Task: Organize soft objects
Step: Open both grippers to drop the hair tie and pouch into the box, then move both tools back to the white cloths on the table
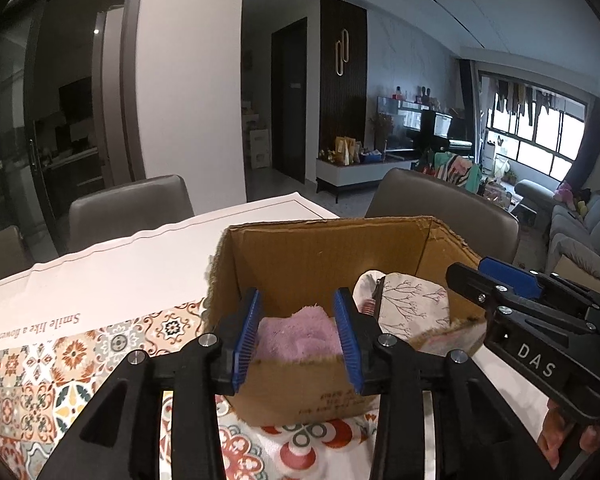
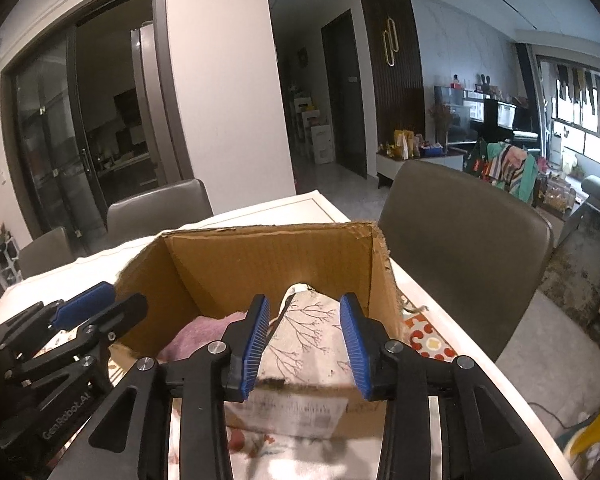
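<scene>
On the surface: a patterned cloth covers the surface (image 1: 100,276), with chairs behind.
Box: an open cardboard box (image 1: 320,252) stands just ahead of both grippers, its near wall between them and the contents.
Printed cloth: a pale cloth with a branch print (image 2: 308,332) lies in the box's right half, long axis running away from the camera, straight ahead of the right gripper.
Towel: a lilac towel (image 1: 296,336) lies in the left half, straight ahead of the left gripper.
Left gripper (image 1: 298,336): fingers partly spread, nothing pinched; they frame the towel from above the near wall.
Right gripper (image 2: 304,344): fingers partly spread, empty, framing the printed cloth.
Judgement: both items look released; each hand is nearer its own item.
</scene>
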`<act>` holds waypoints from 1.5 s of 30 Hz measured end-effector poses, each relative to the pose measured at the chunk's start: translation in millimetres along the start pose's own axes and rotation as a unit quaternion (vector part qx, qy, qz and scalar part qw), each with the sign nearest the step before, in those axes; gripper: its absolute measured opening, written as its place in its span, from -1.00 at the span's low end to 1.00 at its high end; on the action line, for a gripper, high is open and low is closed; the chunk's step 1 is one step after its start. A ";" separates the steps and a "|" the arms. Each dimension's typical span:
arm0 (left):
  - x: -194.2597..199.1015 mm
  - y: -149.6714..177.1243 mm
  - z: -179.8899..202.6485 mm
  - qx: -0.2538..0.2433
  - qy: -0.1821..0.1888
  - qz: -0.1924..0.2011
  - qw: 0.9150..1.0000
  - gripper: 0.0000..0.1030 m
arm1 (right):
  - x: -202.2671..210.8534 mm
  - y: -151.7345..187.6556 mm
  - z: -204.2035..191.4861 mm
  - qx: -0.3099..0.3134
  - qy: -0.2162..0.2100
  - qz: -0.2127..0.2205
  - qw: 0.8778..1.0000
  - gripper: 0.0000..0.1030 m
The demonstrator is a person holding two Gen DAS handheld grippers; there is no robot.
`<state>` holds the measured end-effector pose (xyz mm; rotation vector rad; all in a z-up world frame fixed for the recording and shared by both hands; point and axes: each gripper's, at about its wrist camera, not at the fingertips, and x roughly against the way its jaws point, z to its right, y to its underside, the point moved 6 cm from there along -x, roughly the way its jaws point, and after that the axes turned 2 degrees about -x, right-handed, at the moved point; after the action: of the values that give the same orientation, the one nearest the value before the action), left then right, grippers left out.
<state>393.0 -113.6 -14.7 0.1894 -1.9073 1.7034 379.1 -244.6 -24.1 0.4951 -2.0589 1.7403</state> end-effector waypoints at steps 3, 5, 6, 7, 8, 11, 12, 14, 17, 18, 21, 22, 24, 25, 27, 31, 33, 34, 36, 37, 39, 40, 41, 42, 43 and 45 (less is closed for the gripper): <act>13.0 2.6 -0.1 -0.001 -0.007 0.000 1.000 -0.17 | 17.1 1.6 -4.1 0.004 -0.005 0.007 1.000 -0.25; 22.5 5.3 0.1 0.003 -0.008 -0.002 1.000 -0.17 | 26.0 1.3 -7.6 0.007 -0.007 0.011 1.000 -0.25; 27.3 7.2 0.3 0.004 -0.010 -0.002 1.000 -0.16 | 31.9 2.1 -8.8 0.007 -0.010 0.013 1.000 -0.25; 30.9 9.2 -0.2 0.005 -0.011 -0.003 1.000 -0.15 | 35.9 1.8 -9.5 0.007 -0.013 0.013 1.000 -0.25; 36.0 10.7 0.9 0.005 -0.012 -0.004 1.000 -0.14 | 39.9 3.1 -10.6 0.007 -0.017 0.012 1.000 -0.25; 47.1 19.0 2.3 0.005 -0.012 -0.009 1.000 -0.11 | 52.3 10.3 -13.8 0.009 -0.026 0.009 1.000 -0.17; 51.3 23.2 3.4 0.003 -0.014 -0.011 1.000 -0.11 | 55.7 13.9 -14.9 0.010 -0.028 0.008 1.000 -0.16; 57.0 29.7 5.1 0.000 -0.015 -0.016 1.000 -0.11 | 61.8 20.7 -16.6 0.009 -0.033 0.004 0.999 -0.16; 64.2 40.3 6.0 -0.003 -0.018 -0.022 1.000 -0.11 | 69.8 32.3 -17.3 0.007 -0.036 -0.002 0.999 -0.16; 66.7 44.2 6.6 -0.004 -0.017 -0.024 1.000 -0.11 | 71.3 35.4 -17.3 0.005 -0.037 -0.005 0.999 -0.16; 73.0 54.1 8.2 -0.010 -0.017 -0.029 0.999 -0.11 | 76.0 45.4 -18.4 0.004 -0.037 -0.012 0.999 -0.16; 74.4 56.6 8.7 -0.012 -0.017 -0.031 0.999 -0.11 | 77.7 48.9 -18.4 0.004 -0.038 -0.015 0.999 -0.16; 78.5 65.4 9.6 -0.015 -0.017 -0.036 0.999 -0.11 | 79.9 54.7 -17.4 0.004 -0.038 -0.021 0.999 -0.16; 80.2 69.5 9.5 -0.017 -0.016 -0.039 0.999 -0.09 | 80.4 57.7 -16.5 0.006 -0.039 -0.024 0.999 -0.16; 81.6 79.1 11.6 -0.018 -0.013 -0.049 0.999 -0.05 | 79.9 63.6 -16.9 0.010 -0.040 -0.032 0.999 -0.16; 81.5 97.5 16.7 -0.017 -0.007 -0.071 0.997 -0.04 | 79.2 79.5 -17.3 0.017 -0.045 -0.052 0.997 -0.16; 78.7 107.1 17.4 -0.011 -0.005 -0.085 0.996 -0.03 | 77.1 87.4 -16.3 0.018 -0.045 -0.063 0.997 -0.16; 77.2 109.7 18.3 -0.011 -0.003 -0.089 0.996 -0.01 | 75.9 92.6 -15.4 0.018 -0.046 -0.070 0.996 -0.16; 75.3 117.8 20.1 -0.014 -0.001 -0.099 0.995 0.01 | 74.0 100.9 -15.7 0.016 -0.050 -0.082 0.995 -0.16; 74.7 121.1 20.7 -0.014 0.000 -0.102 0.995 0.02 | 71.6 106.8 -15.9 0.014 -0.053 -0.091 0.994 -0.16; 71.4 129.3 22.4 -0.016 0.004 -0.113 0.993 0.02 | 68.6 113.9 -15.6 0.017 -0.052 -0.102 0.993 -0.16; 70.6 131.9 22.7 -0.017 0.004 -0.117 0.993 0.02 | 66.4 118.0 -15.5 0.019 -0.051 -0.108 0.993 -0.16; 68.6 135.7 23.8 -0.019 0.006 -0.123 0.992 0.03 | 64.1 122.3 -15.6 0.019 -0.052 -0.115 0.992 -0.16; 66.8 138.8 24.6 -0.020 0.007 -0.128 0.992 0.03 | 61.7 127.1 -15.3 0.019 -0.053 -0.123 0.991 -0.16; 64.2 141.5 25.3 -0.020 0.009 -0.134 0.991 0.04 | 59.5 131.0 -15.2 0.020 -0.053 -0.129 0.990 -0.16; 59.7 148.3 27.8 -0.019 0.017 -0.146 0.989 0.05 | 55.2 137.8 -14.2 0.019 -0.056 -0.141 0.988 -0.16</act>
<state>266.0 -97.8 -114.6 0.4010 -1.7852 1.4650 262.7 -208.9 -110.2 0.8675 -1.9220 1.6170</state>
